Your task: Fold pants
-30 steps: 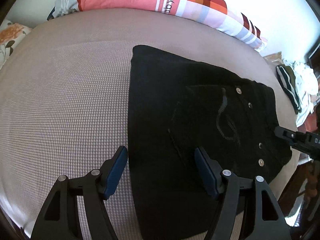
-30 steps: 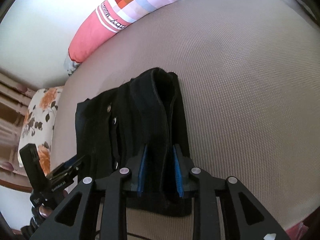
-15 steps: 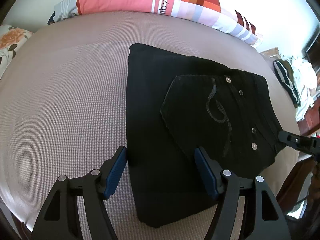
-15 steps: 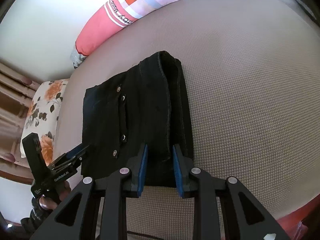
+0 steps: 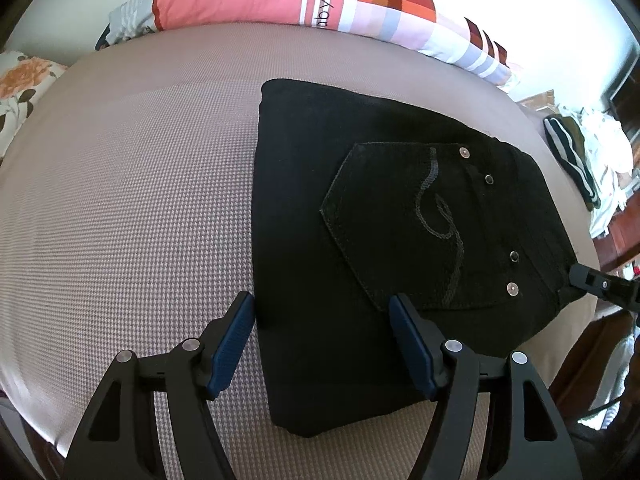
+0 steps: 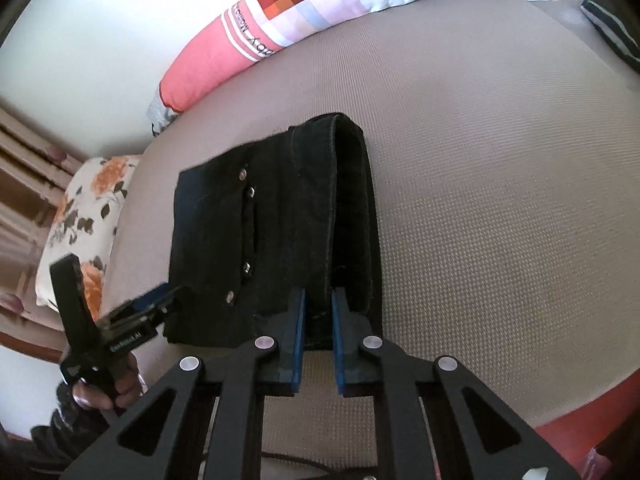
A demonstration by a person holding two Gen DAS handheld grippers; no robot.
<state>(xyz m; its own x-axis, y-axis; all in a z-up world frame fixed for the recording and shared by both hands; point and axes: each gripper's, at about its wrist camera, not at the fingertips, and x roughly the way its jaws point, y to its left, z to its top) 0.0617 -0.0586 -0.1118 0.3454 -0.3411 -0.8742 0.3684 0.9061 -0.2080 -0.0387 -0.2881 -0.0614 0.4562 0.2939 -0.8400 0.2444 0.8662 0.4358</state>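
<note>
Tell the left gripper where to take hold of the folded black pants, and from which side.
Grip the long folded side edge of the pants, coming in low from the bare bedspread side. That edge is straight, thick and unobstructed, and the open left gripper straddles it. The right gripper pinches the waistband end, so keep away from there.

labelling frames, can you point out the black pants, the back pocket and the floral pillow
black pants (image 5: 304, 216): left wrist view, plain leg fabric.
back pocket (image 5: 384, 208): left wrist view, pocket face by the swirl stitching.
floral pillow (image 6: 86, 216): right wrist view, printed cover.
</note>
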